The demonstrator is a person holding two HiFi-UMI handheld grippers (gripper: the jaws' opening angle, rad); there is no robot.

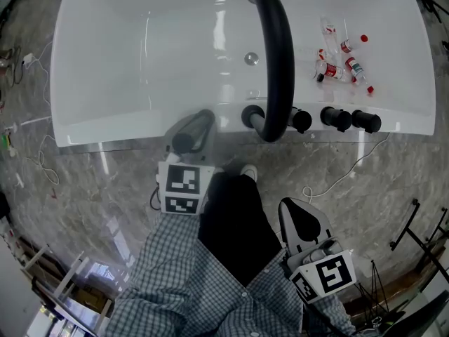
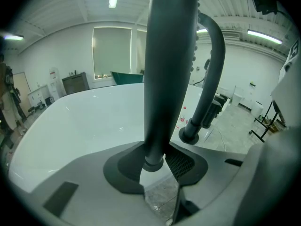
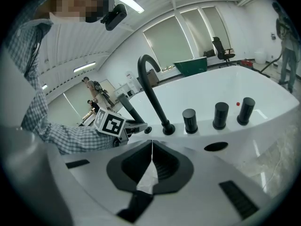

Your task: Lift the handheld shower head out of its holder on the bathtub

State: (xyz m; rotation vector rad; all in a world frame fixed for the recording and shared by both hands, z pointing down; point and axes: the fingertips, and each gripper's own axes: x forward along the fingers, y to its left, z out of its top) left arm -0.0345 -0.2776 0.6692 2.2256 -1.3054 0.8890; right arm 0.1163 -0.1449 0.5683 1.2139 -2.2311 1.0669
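Left hand-held gripper (image 2: 157, 163) is clamped on the shower head (image 2: 167, 69), whose lower end looks free of the bathtub (image 1: 140, 128) rim. Right hand-held gripper (image 3: 151, 147) is closed and empty. Next: lift straight up.

Shower head (image 2: 169, 55) top cut off by frame; bottles (image 1: 344, 65) labels unreadable.

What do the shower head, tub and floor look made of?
Shower head: matte black, either metal or coated plastic. The even, dull sheen does not settle which.
Bathtub: glossy white, probably acrylic or enamel, going by the sharp light reflections.
Floor: polished grey veined stone, or stone-look tile.
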